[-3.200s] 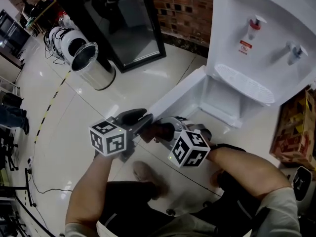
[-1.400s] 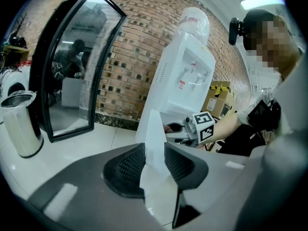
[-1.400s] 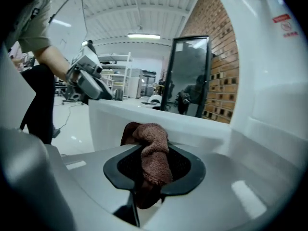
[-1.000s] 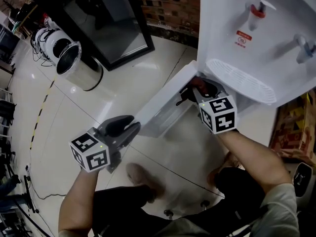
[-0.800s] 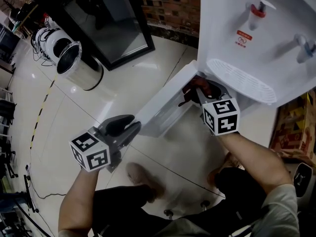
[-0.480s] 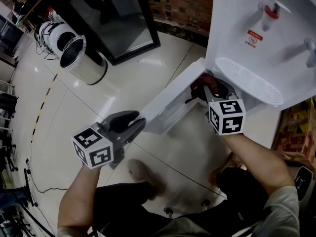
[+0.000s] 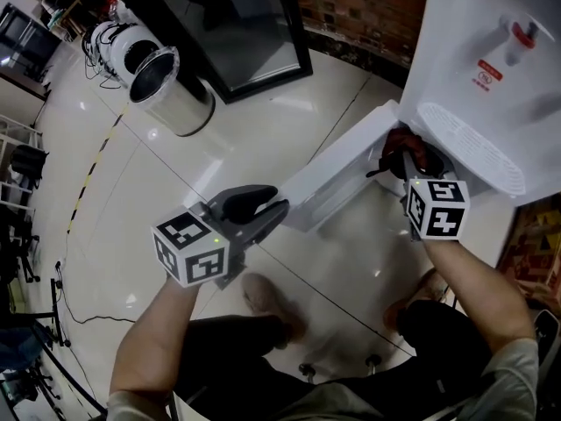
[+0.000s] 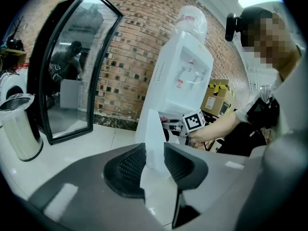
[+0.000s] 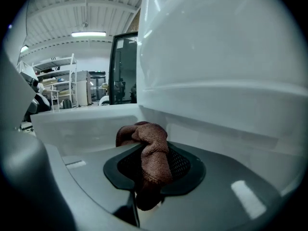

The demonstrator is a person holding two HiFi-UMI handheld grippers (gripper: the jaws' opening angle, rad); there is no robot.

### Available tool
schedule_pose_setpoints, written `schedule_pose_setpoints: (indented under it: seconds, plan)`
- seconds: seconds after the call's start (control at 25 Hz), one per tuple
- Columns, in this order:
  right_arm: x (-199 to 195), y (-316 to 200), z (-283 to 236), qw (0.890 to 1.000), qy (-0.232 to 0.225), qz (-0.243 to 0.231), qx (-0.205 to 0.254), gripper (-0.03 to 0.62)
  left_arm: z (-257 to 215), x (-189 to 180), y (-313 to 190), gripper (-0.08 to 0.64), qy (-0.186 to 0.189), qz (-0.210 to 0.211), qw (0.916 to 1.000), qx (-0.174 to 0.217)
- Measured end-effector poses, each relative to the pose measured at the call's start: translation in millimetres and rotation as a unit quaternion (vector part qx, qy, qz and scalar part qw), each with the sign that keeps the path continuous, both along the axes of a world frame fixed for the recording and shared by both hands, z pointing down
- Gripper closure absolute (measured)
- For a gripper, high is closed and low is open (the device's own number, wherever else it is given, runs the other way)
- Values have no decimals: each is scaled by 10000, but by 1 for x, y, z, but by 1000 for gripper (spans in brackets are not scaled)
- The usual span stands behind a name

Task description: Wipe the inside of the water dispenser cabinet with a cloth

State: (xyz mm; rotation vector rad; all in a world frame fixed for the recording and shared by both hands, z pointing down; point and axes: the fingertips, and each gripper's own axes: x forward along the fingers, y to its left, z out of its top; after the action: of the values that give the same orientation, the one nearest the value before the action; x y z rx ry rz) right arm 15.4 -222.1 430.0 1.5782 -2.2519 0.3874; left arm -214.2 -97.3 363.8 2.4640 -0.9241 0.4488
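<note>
Holding the door (image 7: 337,169) open at near left, the left claw (image 7: 280,210) is closed on its edge. Farther right, the right claw (image 7: 401,156) pinches the brown cloth (image 9: 151,153) inside the cabinet (image 9: 207,134). Dragged hard against a wall, the loosely bunched cloth could pull free.

The cloth (image 9: 149,150) is brown. The water dispenser (image 7: 491,51) and its cabinet door (image 7: 337,178) are white. The marker cube (image 7: 191,253) is black-and-white. The brick wall (image 7: 359,7) is red-brown, the bin (image 7: 171,99) silvery, and the floor (image 7: 175,174) cream.

Nubby terry cloth (image 9: 151,153), glossy plastic water dispenser (image 7: 491,24) and cabinet door (image 7: 337,174), shiny metal bin (image 7: 180,112), polished floor (image 7: 263,130)
</note>
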Motion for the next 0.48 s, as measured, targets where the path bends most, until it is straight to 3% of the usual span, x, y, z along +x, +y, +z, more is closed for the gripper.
schedule_pose_setpoints:
  seconds: [0.32, 0.4, 0.48]
  plan:
    - [-3, -10, 5, 10000, -49, -81, -1, 482, -1, -5, -1, 439, -52, -94, 9999, 27]
    - [-8, 0, 1, 9996, -63, -265, 10, 482, 0, -5, -3, 439, -65, -98, 9999, 29]
    - [-27, 21, -5, 9972, -71, -741, 110, 482, -1, -7, -4, 439, -83, -115, 9999, 36]
